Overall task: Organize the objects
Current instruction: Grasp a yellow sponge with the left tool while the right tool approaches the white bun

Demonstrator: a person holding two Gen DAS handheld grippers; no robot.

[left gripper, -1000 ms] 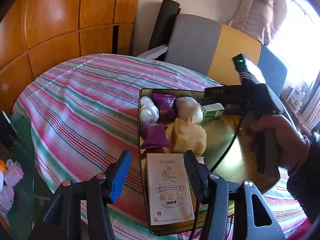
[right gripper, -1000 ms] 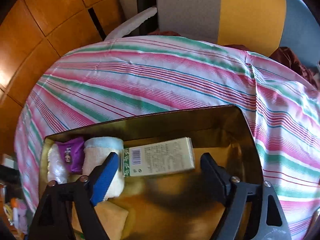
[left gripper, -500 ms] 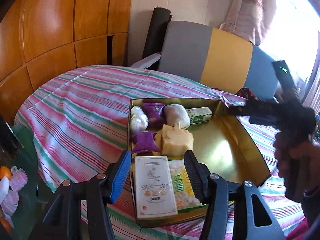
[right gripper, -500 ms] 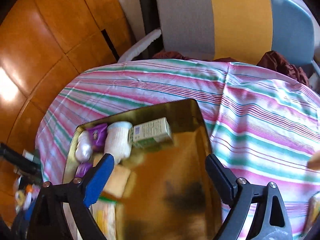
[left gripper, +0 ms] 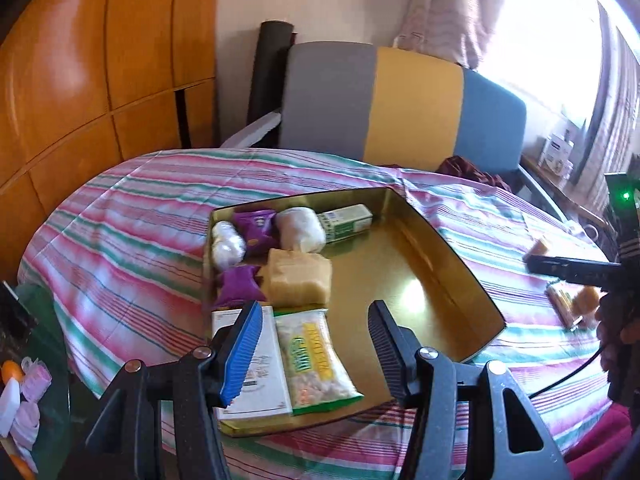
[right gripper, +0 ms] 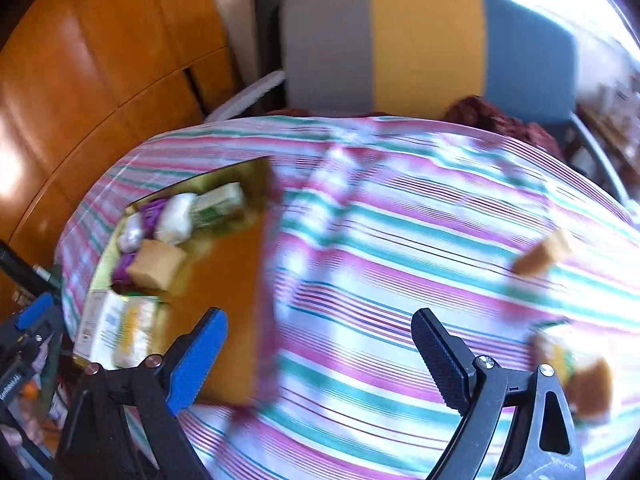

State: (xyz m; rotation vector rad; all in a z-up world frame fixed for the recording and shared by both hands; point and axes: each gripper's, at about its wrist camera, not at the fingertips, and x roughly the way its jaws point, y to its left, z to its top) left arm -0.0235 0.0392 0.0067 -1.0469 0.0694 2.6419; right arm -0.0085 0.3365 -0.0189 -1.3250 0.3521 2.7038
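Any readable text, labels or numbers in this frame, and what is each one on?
None reads with certainty.
Green snack bag: large yellow letters, too blurred.
White box: print partly behind the left fingers, too small.
Green-white box: barcode and fine print, unreadable.
Purple packets: logo illegible.

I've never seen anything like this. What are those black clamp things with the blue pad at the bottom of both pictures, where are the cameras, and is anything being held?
There is no robot here. A person holds a two-finger tool in each hand, and a wide-angle camera on each looks out along its fingers. One picture comes from the left tool, the other from the right tool; that one is blurred. Both stand open and hold nothing. On the striped tablecloth sits a gold tray with snacks at one end: purple packets, a yellow block, a green-and-white box, a white box and a clear bag. A few more snacks lie loose on the cloth outside the tray.
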